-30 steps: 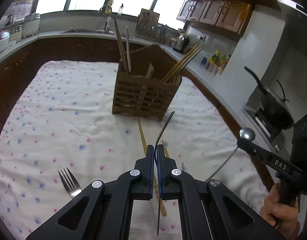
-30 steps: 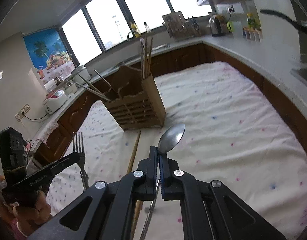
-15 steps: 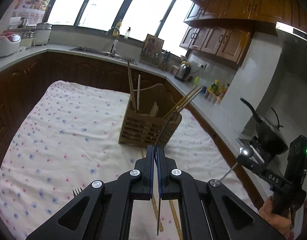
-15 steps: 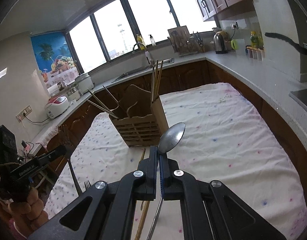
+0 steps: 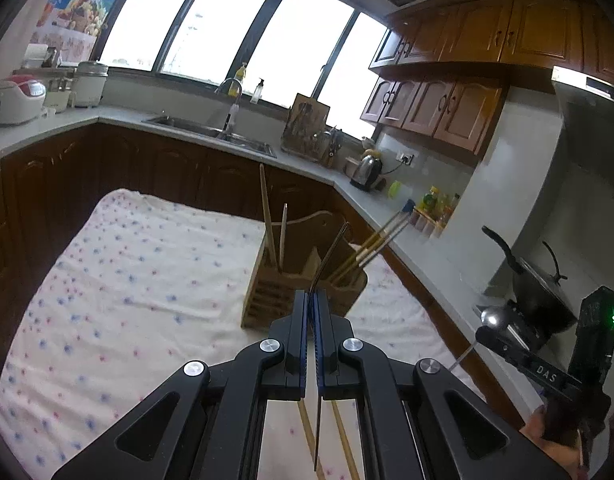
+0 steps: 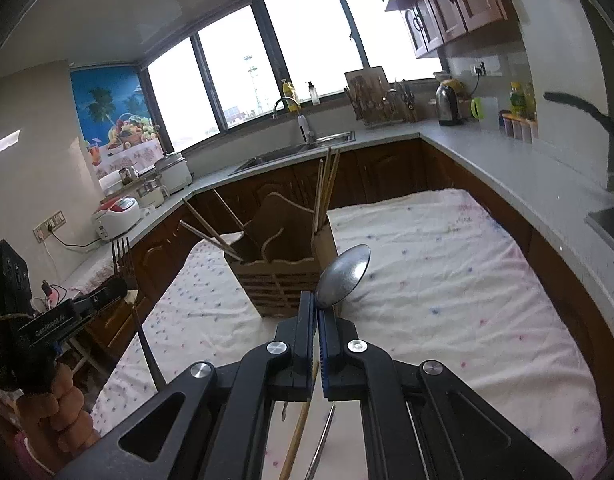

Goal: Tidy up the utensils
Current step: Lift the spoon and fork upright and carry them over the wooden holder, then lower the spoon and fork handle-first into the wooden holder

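Fork point(image 6: 125, 264) in left tongs point(image 5: 311, 300); spoon point(image 6: 343, 276) in right tongs point(image 6: 317, 312), seemingly raised.

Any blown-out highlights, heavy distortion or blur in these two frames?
Left wrist view: windows blown out white, cabinets bowed by the fisheye, fork edge-on but sharp. Right wrist view: windows equally clipped, corners vignetted black, spoon crisp with a soft sheen.

Domestic kitchen. A grey countertop point(image 6: 487, 160) wraps beneath wide windows point(image 5: 243, 28), carrying a steel sink point(image 6: 295, 152) with faucet, a rice cooker point(image 6: 117, 216) and an electric kettle point(image 6: 447, 104). Brown wooden cabinets point(image 5: 467, 92) hang above; a wok point(image 5: 535, 284) sits beside the wall.
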`<state>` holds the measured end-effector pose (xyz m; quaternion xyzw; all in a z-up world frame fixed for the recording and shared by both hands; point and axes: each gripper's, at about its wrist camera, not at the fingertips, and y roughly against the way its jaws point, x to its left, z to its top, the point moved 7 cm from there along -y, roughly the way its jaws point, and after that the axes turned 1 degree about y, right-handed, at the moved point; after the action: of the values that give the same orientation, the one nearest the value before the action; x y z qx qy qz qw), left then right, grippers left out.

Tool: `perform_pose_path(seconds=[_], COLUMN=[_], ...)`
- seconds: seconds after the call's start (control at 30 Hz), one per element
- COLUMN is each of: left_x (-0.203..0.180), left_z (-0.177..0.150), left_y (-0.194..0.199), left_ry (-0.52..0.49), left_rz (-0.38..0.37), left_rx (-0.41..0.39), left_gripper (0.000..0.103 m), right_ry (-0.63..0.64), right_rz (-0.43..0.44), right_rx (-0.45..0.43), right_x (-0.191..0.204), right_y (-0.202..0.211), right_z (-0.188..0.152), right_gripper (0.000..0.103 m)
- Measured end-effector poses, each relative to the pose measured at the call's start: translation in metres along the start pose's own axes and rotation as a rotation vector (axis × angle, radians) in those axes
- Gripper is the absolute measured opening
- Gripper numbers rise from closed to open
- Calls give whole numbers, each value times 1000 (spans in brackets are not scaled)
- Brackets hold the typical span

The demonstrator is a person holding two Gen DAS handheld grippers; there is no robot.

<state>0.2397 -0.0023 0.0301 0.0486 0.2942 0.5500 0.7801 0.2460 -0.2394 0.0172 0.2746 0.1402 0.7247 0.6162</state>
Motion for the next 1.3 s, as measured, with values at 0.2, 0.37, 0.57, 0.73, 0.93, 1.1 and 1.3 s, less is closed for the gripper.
perform_pose_path(seconds=[0.2,0.37,0.57,0.73,0.93,1.1,1.3], left_x=[0,-3,-5,-5,-4,0,2], left_z=[15,27,44,60,79,86,80], left_y=[-10,-20,-36,-58,-95,-129,-164], left_ry=[-15,-42,-64,-80,-79,-100,-90], left_rz=[-1,-3,-6,-5,4,45,95], left_rx=[-40,-74,-115,-147,-191,-233,-243], left_gripper=[1,1,1,1,1,1,1], right_ry=[25,49,85,118,165,202,233], right_rz=[1,5,16,23,19,4,-11], right_rx=[-22,-39,-78,-118,-161,-176,-167], right_x=[2,6,16,24,33,36,35], right_y=[-8,-16,-27,-41,-60,-80,-101], right_z=[17,31,54,81,109,120,112], right_gripper=[2,2,2,2,2,2,2])
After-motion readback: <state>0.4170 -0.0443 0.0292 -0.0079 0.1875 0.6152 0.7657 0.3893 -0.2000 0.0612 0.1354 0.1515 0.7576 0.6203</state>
